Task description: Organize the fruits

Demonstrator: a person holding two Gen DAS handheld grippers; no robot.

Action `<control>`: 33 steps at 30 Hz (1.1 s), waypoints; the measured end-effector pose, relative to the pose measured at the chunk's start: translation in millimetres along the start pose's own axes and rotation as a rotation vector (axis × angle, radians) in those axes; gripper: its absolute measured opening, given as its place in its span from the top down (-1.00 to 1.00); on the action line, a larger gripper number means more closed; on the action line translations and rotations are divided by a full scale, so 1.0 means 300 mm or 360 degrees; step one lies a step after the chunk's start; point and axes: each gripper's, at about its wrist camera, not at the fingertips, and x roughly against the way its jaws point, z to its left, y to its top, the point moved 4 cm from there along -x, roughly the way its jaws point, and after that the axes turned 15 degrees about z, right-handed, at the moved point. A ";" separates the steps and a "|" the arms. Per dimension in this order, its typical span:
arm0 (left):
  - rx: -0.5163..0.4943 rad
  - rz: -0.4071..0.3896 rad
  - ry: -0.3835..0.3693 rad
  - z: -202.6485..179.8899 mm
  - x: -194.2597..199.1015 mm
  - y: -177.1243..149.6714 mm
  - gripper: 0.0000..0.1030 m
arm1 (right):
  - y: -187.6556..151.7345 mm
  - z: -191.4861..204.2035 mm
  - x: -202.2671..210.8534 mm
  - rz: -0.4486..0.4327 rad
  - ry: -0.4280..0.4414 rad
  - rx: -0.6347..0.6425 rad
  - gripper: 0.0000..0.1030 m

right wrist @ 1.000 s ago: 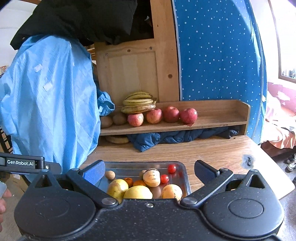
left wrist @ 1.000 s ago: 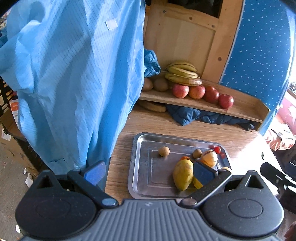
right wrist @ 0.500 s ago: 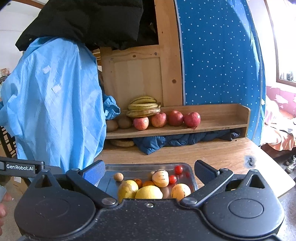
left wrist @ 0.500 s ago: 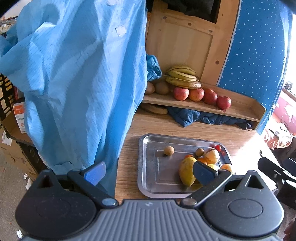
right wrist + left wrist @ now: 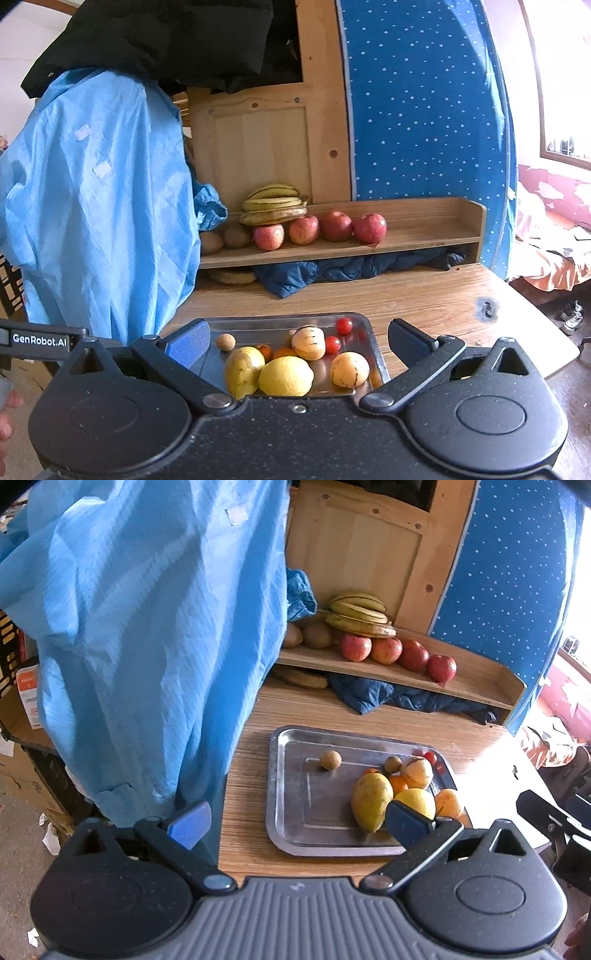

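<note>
Both cameras now closer to shiny rectangular metal tray [image 5: 275, 794], which sits larger in view than a second ago. Left gripper [image 5: 295, 818] jaws spread wide, empty, above tray's near edge. Right gripper [image 5: 295, 338] likewise wide apart, holding nothing. Tray on wooden table [image 5: 424, 295] carries one yellow-green mango [image 5: 370, 800], one yellow lemon [image 5: 286, 376], two small brown round fruits [image 5: 330, 759], two red cherry tomatoes [image 5: 344, 325]. Far wooden shelf [image 5: 424, 225]: four red apples [image 5: 369, 228], one banana bunch [image 5: 274, 204]. Light-blue hanging garment [image 5: 147, 635] at left, covering shelf's left end.
</note>
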 end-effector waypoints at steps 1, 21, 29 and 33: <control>-0.0006 0.0002 -0.0003 -0.004 0.000 0.000 -0.99 | -0.001 -0.004 0.001 0.0001 -0.0004 -0.0006 -0.99; 0.0036 0.0042 0.0034 -0.113 -0.014 0.020 -0.99 | 0.032 -0.129 0.017 0.0058 0.0037 0.0036 -0.99; 0.0129 0.0015 0.0094 -0.124 0.034 0.025 -0.99 | 0.049 -0.146 0.041 0.0112 0.0123 0.0091 -0.99; 0.0146 -0.0016 0.0136 -0.119 0.061 0.013 -0.99 | 0.048 -0.146 0.055 0.0125 0.0170 0.0125 -0.99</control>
